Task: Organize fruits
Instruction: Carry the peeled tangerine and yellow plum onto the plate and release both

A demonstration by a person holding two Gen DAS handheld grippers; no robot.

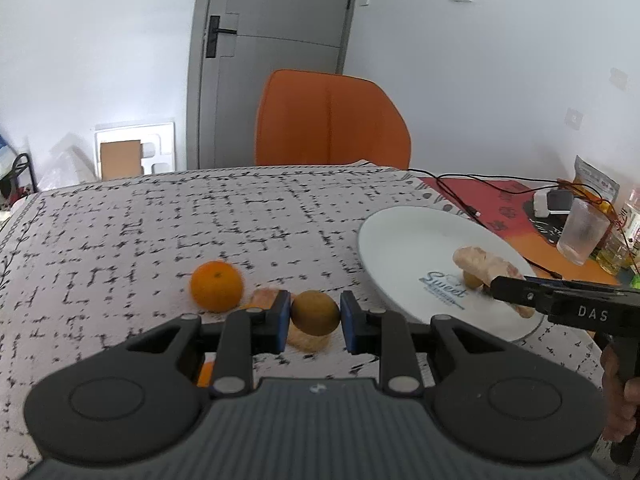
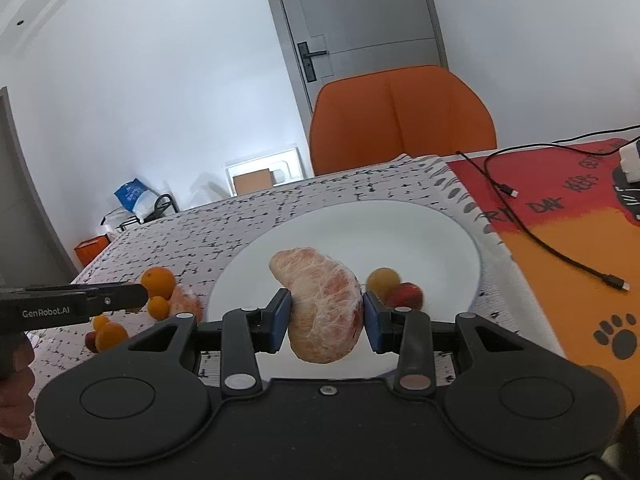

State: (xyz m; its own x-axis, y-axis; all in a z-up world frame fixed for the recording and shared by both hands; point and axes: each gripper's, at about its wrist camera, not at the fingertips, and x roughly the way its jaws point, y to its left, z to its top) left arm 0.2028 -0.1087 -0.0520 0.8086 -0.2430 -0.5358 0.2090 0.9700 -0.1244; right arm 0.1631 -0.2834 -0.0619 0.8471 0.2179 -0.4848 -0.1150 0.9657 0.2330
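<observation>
**Both grippers loaded, plate half stocked**

The right gripper (image 2: 325,316) pinches a peeled pomelo segment (image 2: 324,304) between its blue pads, gripped across the thick middle so the curved ends hang free above and below. It hangs over the near part of the white plate (image 2: 440,232), apparently so the piece can be set down inside the rim.

On the plate already: a small yellow fruit (image 2: 383,279) and a red one (image 2: 406,295), touching, just right of the held segment.

The left gripper (image 1: 315,320) is pressed onto a small brownish-green round fruit (image 1: 315,312), pads on either side of its widest part. It hovers above the patterned tablecloth (image 1: 160,220), left of the plate; the grip reads as a carry, not a rest.

Still waiting on the cloth: an orange (image 1: 217,286) and another peeled segment (image 1: 266,296) beside it, with more small orange fruit (image 2: 112,334) near the table edge, seen from the right wrist.

Judgement: sorting is partway through; both loads seem plate-bound.
</observation>
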